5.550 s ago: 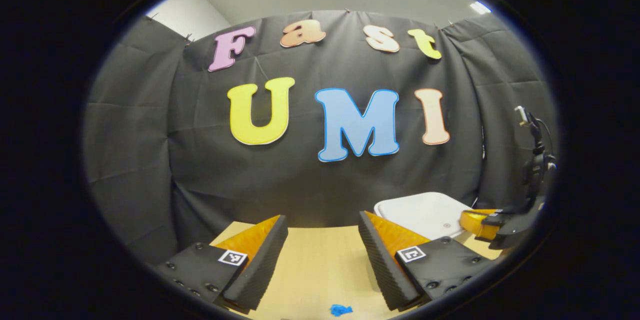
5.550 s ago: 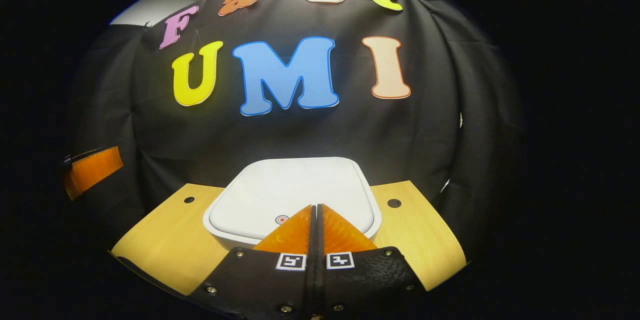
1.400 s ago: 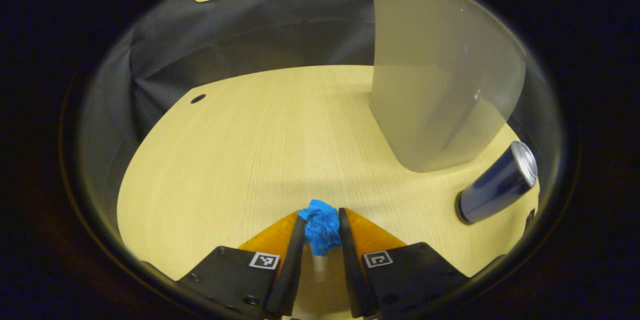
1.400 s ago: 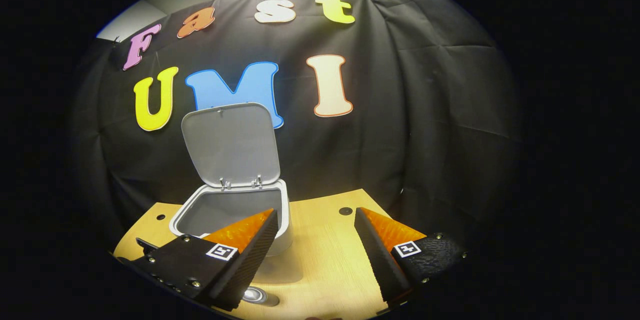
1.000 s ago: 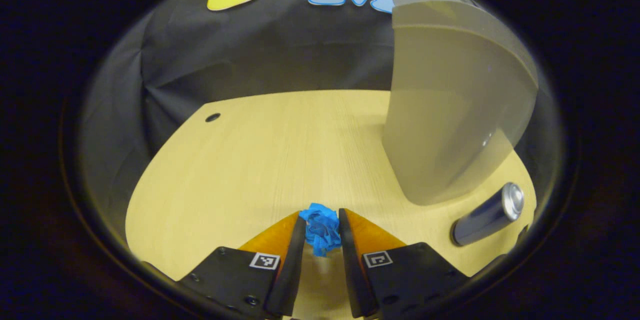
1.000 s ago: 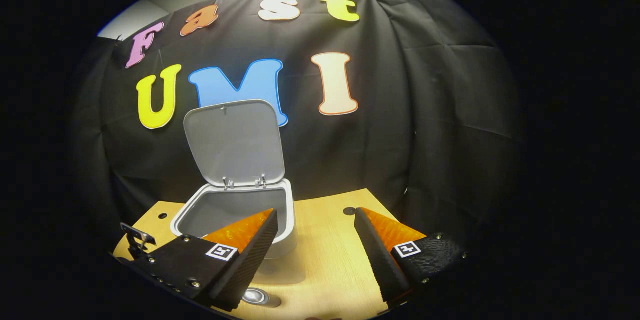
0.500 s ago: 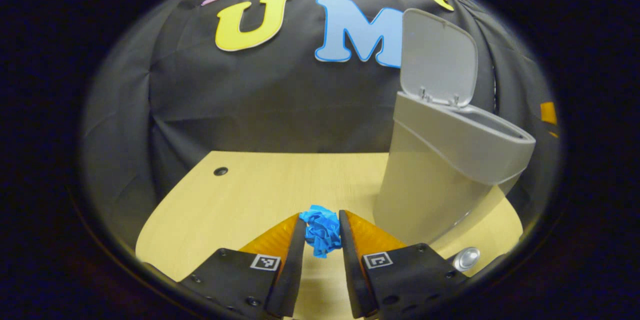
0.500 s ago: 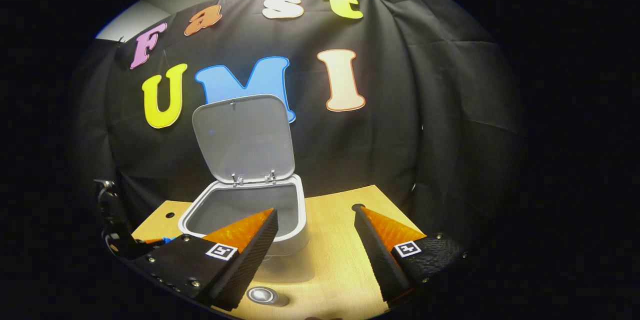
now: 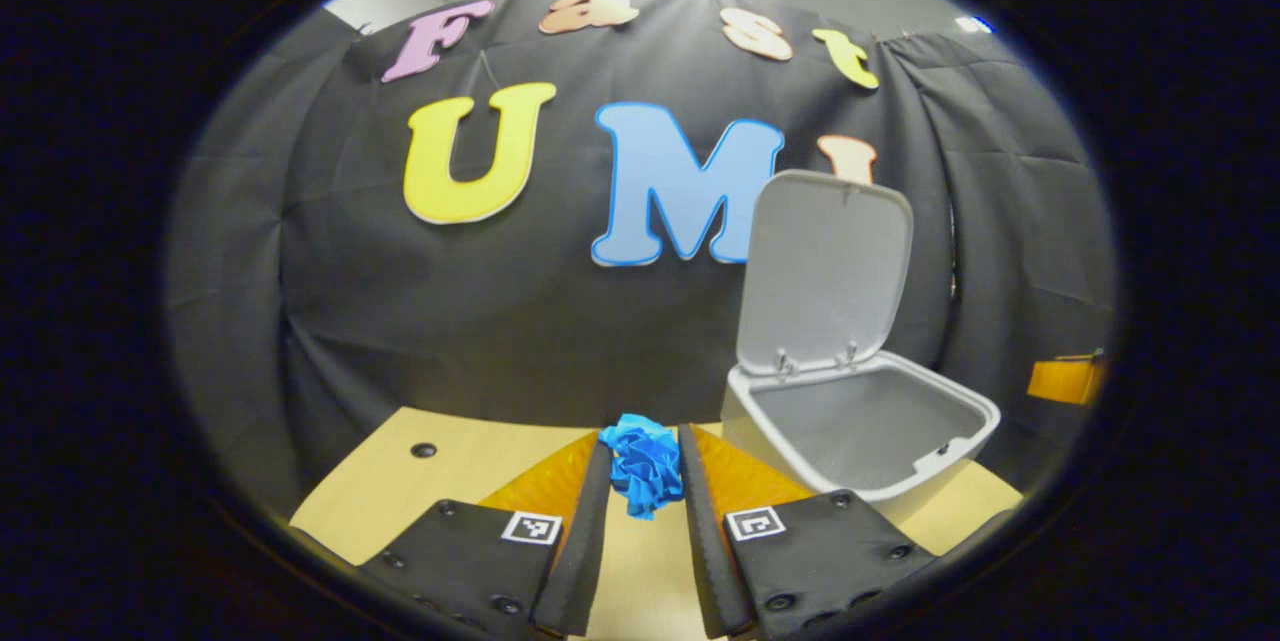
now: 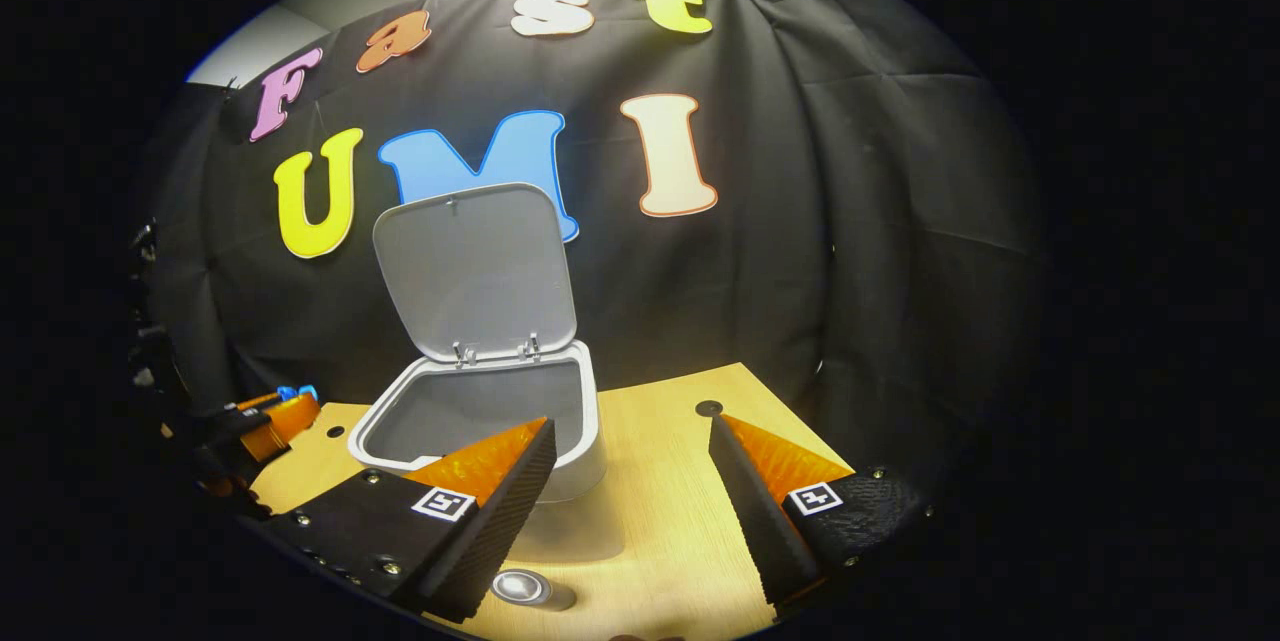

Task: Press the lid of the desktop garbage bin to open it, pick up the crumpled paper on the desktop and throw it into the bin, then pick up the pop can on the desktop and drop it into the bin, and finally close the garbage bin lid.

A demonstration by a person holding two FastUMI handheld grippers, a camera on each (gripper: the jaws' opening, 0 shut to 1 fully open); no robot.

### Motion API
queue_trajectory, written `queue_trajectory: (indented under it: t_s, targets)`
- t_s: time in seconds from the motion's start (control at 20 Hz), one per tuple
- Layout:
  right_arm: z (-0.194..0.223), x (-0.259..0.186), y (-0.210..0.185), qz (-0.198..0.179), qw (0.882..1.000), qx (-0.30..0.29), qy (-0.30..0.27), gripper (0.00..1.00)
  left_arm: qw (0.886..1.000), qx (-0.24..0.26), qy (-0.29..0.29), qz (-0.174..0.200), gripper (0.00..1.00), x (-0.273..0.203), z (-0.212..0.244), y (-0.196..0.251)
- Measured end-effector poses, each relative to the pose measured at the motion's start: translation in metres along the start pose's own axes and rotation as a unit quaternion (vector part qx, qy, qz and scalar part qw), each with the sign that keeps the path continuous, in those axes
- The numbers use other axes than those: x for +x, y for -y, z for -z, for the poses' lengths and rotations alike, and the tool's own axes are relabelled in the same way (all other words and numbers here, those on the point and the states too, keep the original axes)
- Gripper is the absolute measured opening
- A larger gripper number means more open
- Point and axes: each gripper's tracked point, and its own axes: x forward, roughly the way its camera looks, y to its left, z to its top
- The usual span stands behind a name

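Observation:
My left gripper (image 9: 643, 466) is shut on a crumpled blue paper ball (image 9: 642, 473), held above the wooden desk and left of the bin. The white bin (image 9: 862, 433) stands with its lid (image 9: 826, 273) tipped up and its inside in view. In the right gripper view the same bin (image 10: 482, 418) sits ahead and left, lid (image 10: 474, 268) raised. My right gripper (image 10: 632, 446) hangs open with nothing between its fingers. The pop can (image 10: 522, 587) lies on the desk just below it. The left gripper (image 10: 272, 413) with the blue paper shows at the far left of that view.
The light wooden desk (image 10: 660, 511) has small round holes near its back corners, one hole (image 9: 423, 449) at the left and one hole (image 10: 708, 408) at the right. Black cloth walls close in the back and sides.
My left gripper has risen and levelled with the paper ball, so the bin's open top now lies below and to its right. The right gripper has barely moved.

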Motion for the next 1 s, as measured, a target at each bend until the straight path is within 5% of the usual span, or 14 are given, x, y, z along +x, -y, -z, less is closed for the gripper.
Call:
queue_trajectory:
  t_s: [0.3,0.75,0.9,1.0]
  targets:
    - [0.002,-0.002,0.008,0.01,1.0,0.004,0.0,0.98,0.997,0.021,0.051,0.06,0.43,0.002,-0.048,0.059]
    - [0.015,-0.015,0.034,0.039,0.999,0.015,-0.007,0.98,0.991,0.028,0.039,0.127,0.46,0.013,-0.04,0.138]
    - [0.019,-0.017,0.04,0.045,0.999,0.02,-0.008,0.98,0.99,0.028,0.033,0.131,0.79,0.015,-0.036,0.145]
    - [0.019,-0.018,0.04,0.046,0.999,0.022,-0.009,0.98,0.99,0.028,0.03,0.132,0.85,0.016,-0.033,0.147]
